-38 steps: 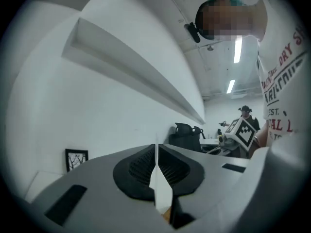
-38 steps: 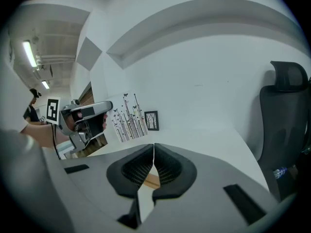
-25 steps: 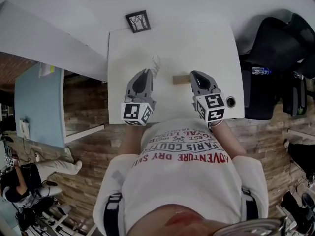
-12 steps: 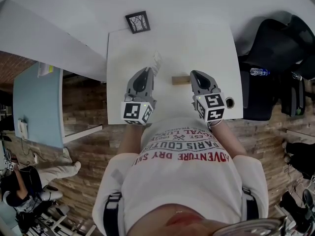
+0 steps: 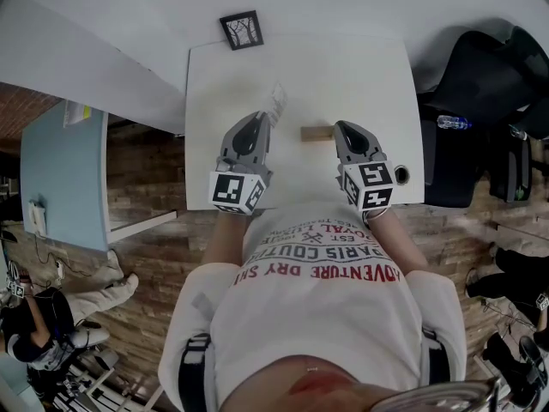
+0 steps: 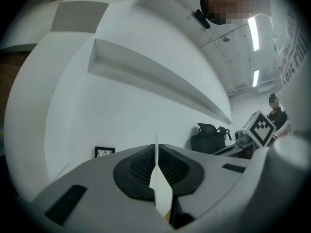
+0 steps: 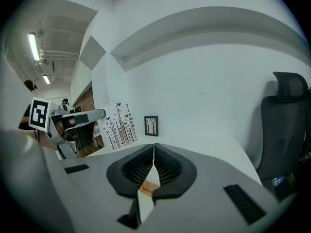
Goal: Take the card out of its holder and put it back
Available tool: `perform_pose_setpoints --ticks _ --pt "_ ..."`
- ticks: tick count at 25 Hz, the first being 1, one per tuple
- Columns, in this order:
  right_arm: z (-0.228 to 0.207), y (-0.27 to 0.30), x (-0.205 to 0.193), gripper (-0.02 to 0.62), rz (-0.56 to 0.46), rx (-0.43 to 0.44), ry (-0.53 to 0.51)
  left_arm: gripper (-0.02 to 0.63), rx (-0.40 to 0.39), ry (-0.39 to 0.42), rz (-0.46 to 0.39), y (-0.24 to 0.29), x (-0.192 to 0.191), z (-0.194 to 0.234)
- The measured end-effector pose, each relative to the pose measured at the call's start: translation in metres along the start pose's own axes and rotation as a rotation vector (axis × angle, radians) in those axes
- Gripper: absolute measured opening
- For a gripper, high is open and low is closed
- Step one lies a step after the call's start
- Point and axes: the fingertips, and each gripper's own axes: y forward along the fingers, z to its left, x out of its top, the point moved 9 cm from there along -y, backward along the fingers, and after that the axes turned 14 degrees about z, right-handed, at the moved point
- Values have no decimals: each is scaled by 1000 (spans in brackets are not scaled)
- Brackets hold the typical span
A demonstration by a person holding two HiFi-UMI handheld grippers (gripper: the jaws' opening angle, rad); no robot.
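Observation:
The card (image 5: 276, 101), white with black tree prints, stands on edge above the white table (image 5: 343, 67), and my left gripper (image 5: 257, 120) is shut on its lower part. In the left gripper view the card (image 6: 158, 178) shows edge-on between the pads. The right gripper view shows the card's printed face (image 7: 116, 125) off to the left. The wooden holder (image 5: 316, 133) lies on the table right of the card, with nothing in it. My right gripper (image 5: 343, 129) is shut with its tips at the holder's right end. The holder (image 7: 148, 186) shows just below them.
A small framed picture (image 5: 241, 29) stands at the table's far left corner. A round cable hole (image 5: 401, 177) sits near the front right edge. A black office chair (image 5: 480, 75) and a water bottle (image 5: 455, 124) are to the right, a blue table (image 5: 64, 178) to the left.
Only the head view has shifted a little. Both grippers, the card and the holder keep their places.

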Motion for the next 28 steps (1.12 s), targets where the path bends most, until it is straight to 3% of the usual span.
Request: perform_pose_setpoints --ticks 7,12,17,28 --pt "-3 12 -4 26 27 -17 28 37 -78 17 19 11 -3 10" --pt "-13 14 -21 26 85 -44 76 37 -179 35 60 28 -12 6" --pt "-18 12 -35 26 119 -82 120 37 -337 115 94 48 -13 1" --pt "-26 9 -65 26 209 -110 195 37 -714 211 178 94 -9 12"
